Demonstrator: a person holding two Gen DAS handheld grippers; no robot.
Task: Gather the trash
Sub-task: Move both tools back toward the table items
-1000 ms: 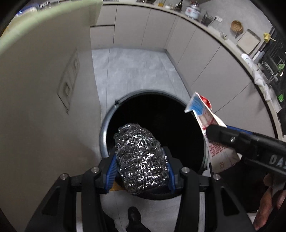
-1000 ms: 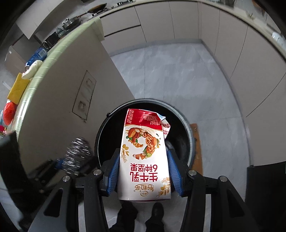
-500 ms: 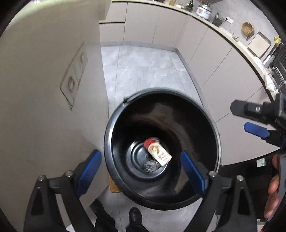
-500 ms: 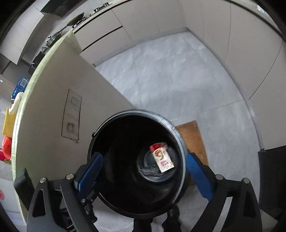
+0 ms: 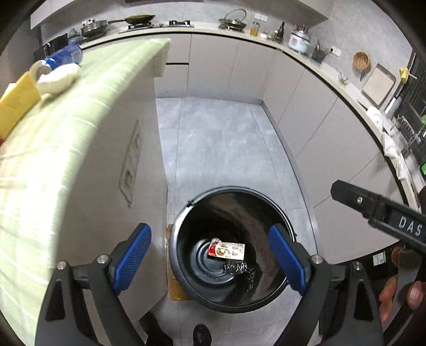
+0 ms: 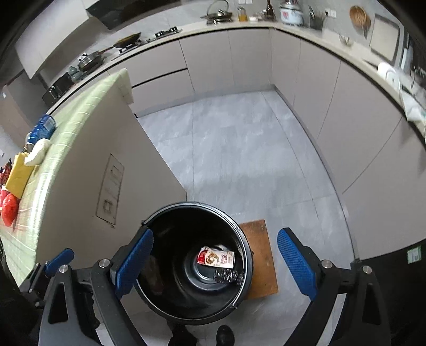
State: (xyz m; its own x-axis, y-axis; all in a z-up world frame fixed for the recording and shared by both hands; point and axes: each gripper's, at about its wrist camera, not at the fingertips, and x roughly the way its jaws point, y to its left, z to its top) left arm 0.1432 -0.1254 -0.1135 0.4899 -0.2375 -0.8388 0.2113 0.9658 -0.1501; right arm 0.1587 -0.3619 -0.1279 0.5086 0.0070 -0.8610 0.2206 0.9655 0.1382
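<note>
Black trash bin (image 5: 277, 213) on the floor is holding the milk carton (image 5: 226, 248) and steel scourer (image 5: 239, 267) at its bottom, while left gripper (image 5: 210, 255) and right gripper (image 6: 213, 260) are hovering above, jaws spread, empty.

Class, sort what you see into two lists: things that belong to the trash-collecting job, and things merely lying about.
Part of the job:
black bin
milk carton in the bin
steel scourer beside it
left gripper, open
right gripper, open

Lying about:
frying pan
blue bottle
wooden board
</note>
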